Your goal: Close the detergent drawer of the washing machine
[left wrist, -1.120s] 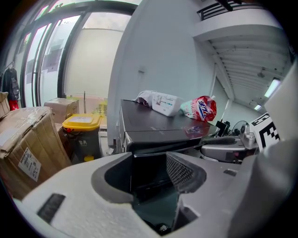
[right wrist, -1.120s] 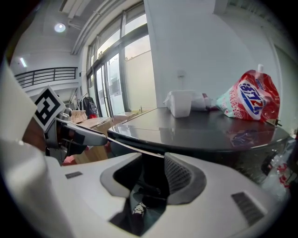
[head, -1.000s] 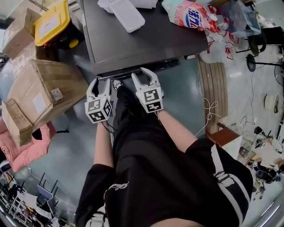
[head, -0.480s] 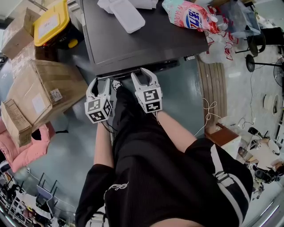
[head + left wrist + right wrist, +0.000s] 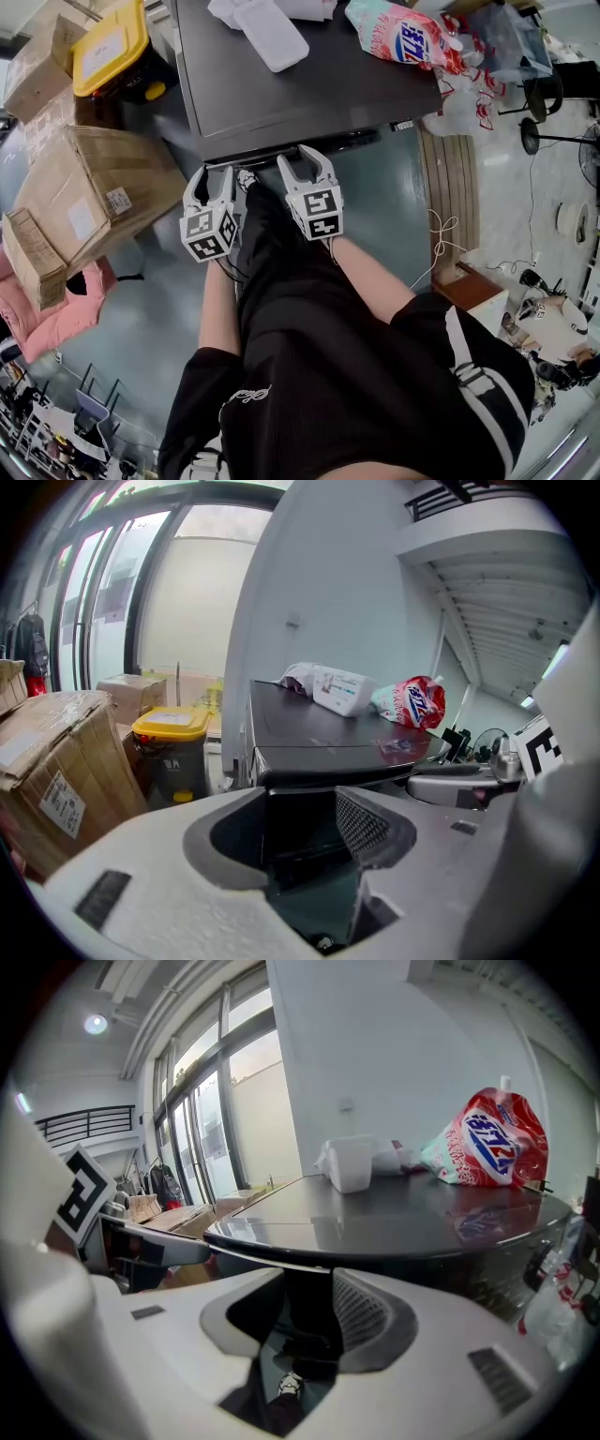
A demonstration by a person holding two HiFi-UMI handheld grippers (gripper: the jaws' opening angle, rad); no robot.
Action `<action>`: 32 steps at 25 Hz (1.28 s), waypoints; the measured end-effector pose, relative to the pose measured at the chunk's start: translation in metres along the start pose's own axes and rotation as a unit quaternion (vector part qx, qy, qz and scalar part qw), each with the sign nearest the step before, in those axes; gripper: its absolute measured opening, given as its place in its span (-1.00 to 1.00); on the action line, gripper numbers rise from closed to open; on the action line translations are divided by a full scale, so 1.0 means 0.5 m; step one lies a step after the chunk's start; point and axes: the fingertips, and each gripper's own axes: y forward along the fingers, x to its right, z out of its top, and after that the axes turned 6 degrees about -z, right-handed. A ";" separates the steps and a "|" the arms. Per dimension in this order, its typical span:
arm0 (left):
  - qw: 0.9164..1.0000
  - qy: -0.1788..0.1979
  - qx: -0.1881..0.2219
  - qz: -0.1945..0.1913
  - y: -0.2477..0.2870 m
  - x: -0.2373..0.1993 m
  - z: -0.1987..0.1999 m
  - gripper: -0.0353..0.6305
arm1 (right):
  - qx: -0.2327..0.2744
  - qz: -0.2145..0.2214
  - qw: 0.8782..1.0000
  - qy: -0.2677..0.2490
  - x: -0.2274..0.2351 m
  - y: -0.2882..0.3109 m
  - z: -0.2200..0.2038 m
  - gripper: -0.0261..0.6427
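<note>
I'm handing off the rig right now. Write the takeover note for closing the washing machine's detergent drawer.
The left gripper is open and empty, held at the front edge of the washing machine.
The right gripper is open and empty, beside it at the same edge.
The detergent drawer cannot be made out: the front under the dark top is in shadow in every view, so open or shut is unclear.
Done: nothing that shows. Whether either gripper touches the machine cannot be told.
Left: find the drawer front, then probably push it in until flush.
</note>
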 end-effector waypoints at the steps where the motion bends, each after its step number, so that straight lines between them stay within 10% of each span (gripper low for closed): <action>1: 1.000 0.000 0.000 0.001 0.000 0.000 0.000 -0.18 | -0.002 0.002 1.000 -0.001 0.000 0.000 0.000 -0.47; 32: 0.999 0.012 -0.012 0.034 0.000 0.002 0.004 -0.20 | -0.005 -0.029 1.000 0.006 -0.005 -0.002 0.008 -0.49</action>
